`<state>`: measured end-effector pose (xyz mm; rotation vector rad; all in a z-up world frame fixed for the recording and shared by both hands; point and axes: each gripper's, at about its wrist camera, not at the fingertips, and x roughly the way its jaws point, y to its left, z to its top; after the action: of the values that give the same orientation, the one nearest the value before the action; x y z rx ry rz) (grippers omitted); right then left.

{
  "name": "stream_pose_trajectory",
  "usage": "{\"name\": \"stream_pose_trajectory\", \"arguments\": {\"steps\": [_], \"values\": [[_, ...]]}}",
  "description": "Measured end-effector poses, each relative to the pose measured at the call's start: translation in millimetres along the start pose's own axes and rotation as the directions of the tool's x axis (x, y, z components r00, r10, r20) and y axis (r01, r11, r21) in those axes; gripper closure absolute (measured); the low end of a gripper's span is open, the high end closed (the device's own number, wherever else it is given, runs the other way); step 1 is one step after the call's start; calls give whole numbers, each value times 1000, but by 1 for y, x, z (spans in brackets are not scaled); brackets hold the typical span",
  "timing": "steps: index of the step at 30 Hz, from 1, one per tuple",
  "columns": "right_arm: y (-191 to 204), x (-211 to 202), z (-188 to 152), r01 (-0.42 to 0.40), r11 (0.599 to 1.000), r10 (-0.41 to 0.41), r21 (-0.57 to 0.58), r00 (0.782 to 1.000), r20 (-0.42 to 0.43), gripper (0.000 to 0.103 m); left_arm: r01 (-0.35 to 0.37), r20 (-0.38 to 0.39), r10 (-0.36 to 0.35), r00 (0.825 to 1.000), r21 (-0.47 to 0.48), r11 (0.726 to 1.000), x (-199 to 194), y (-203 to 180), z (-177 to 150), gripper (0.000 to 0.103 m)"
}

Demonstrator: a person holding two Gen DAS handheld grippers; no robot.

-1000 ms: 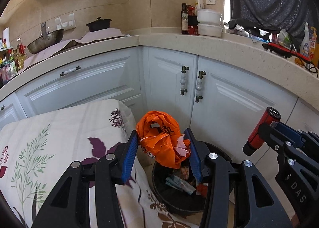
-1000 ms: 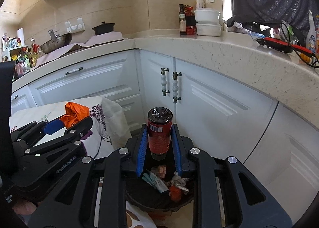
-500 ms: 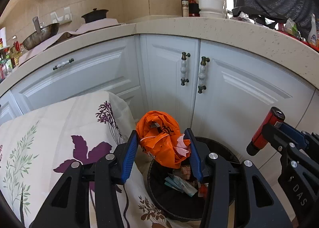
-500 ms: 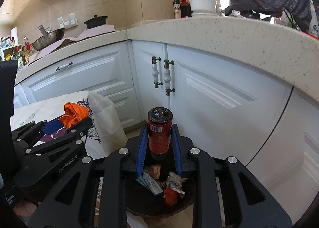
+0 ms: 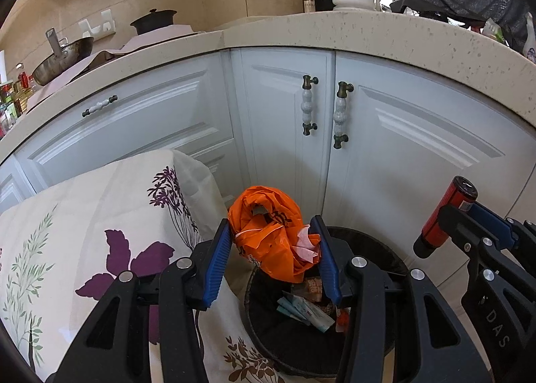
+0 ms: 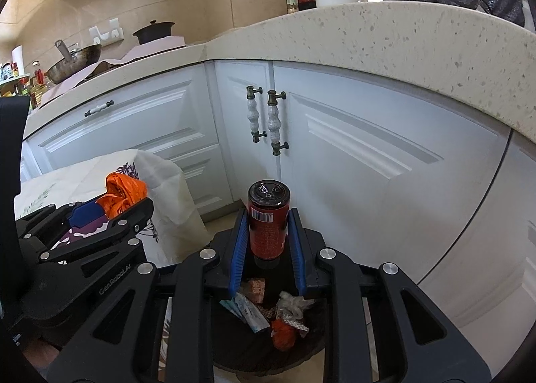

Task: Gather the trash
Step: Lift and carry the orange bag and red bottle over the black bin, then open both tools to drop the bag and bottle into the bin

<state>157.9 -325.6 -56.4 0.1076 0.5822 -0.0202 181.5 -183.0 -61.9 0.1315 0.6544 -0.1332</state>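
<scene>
A: A kitchen corner, pale blue-white cabinet doors (image 5: 395,135) under a speckled stone counter (image 6: 418,44), and low down in front of them a dark round bin (image 5: 375,252). What is each gripper carrying?

B: The left gripper (image 5: 273,250) pinches a crumpled orange plastic bag (image 5: 268,232) between its blue pads, with a scrap of pink-white paper tucked in on the bag's right side. The bag hangs just above the near-left rim of the bin. There is dark print on the orange plastic, too creased to read.

A: And the other?

B: The right gripper (image 6: 268,232) is clamped on a red can (image 6: 268,218), upright, dark top facing the camera, a white barcode label just under its rim. The small text below is unreadable. It sits over the bin, straight ahead of the jaws.

A: What lies below the pads?

B: Trash in the bin: a pale blue-and-white wrapper (image 6: 249,311), crumpled paper, a small orange scrap (image 6: 283,332).

A: Any writing on the tools?

B: "GenRobot.AI" on the left gripper's arm in the right wrist view; "DAS" on the right gripper's arm in the left wrist view.

A: Off to the left of the grippers?

B: A cloth with purple flowers (image 5: 110,232), beside the bin
</scene>
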Motion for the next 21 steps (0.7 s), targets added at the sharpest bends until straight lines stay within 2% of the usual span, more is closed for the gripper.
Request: {"name": "stream_pose_trajectory", "arguments": {"steps": [10,13,14,21], "values": [[-4,8,-2,13,1000,-13,9,1000,4,79,3,-24,-3,1000,2,1000,11,-5,2,53],[-5,11,-3,24,1000,-24,17,1000,12,66,-3,-28,3,1000,8,1000,14,-7,2,45],[-6,11,-3,27,999,-27,20,1000,15,62,-5,-28,5,1000,7,1000,14,-7,3,39],[-7,10,-2,31,999,-31,25,999,17,59,-12,-23,12,1000,7,1000,13,-8,3,28]]}}
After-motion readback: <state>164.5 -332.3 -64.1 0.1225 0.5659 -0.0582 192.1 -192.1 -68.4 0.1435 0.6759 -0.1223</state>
